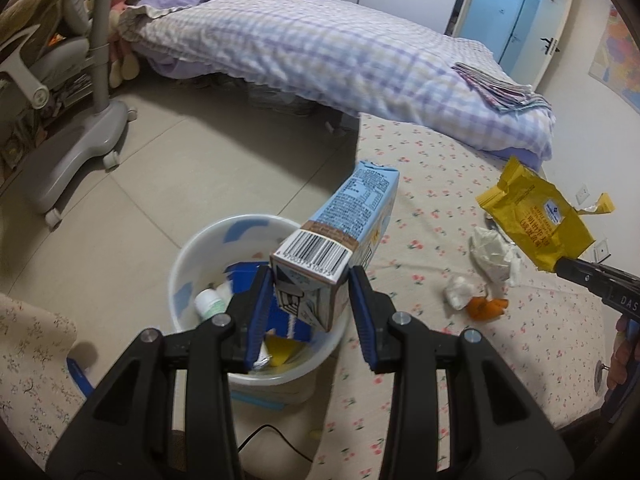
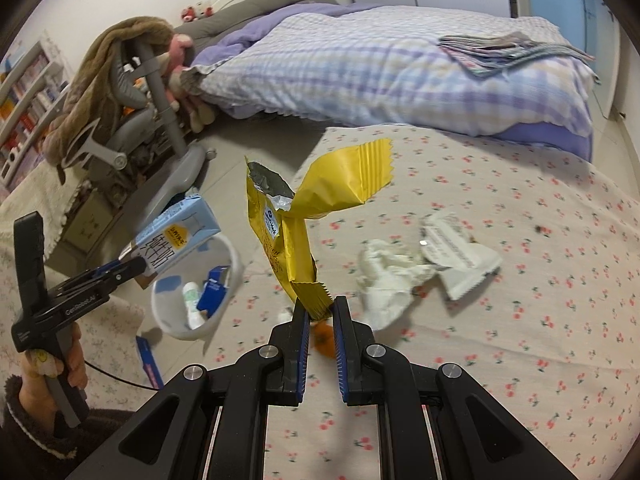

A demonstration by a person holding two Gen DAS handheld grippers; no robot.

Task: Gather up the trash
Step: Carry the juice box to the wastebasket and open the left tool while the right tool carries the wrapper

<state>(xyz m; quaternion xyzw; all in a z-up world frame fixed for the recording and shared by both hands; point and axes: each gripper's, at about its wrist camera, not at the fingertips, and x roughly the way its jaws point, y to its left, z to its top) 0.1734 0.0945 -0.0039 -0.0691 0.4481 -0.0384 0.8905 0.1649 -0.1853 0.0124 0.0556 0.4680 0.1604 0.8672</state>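
Two pieces of trash are being carried at once, both near the white bin [image 1: 188, 256] on the floor beside the bed. The left gripper [image 1: 312, 280] is clamping a blue milk carton [image 1: 352, 216] by its bottom end, jaws partly apart at the carton's width, and the carton is hanging over the bin's rim. It looks stiff and light, probably empty, so a grip across its flat sides should be holding well. The right gripper [image 2: 318, 312] is pinching a yellow snack wrapper [image 2: 296, 232] by its crimped end, jaws nearly together; the wrapper is hovering over the floral sheet [image 2: 520, 208], to the bed side of the bin. It is thin, limp and slick, so the crimped seam is the sensible hold. Beyond the bin on the sheet, crumpled tissue [image 2: 384, 276], a white wrapper [image 2: 456, 248] and orange peel [image 1: 486, 308] are lying. Nothing seems to be blocking the bin's mouth, which is already holding a blue box [image 2: 214, 292] and a small bottle [image 2: 192, 296].
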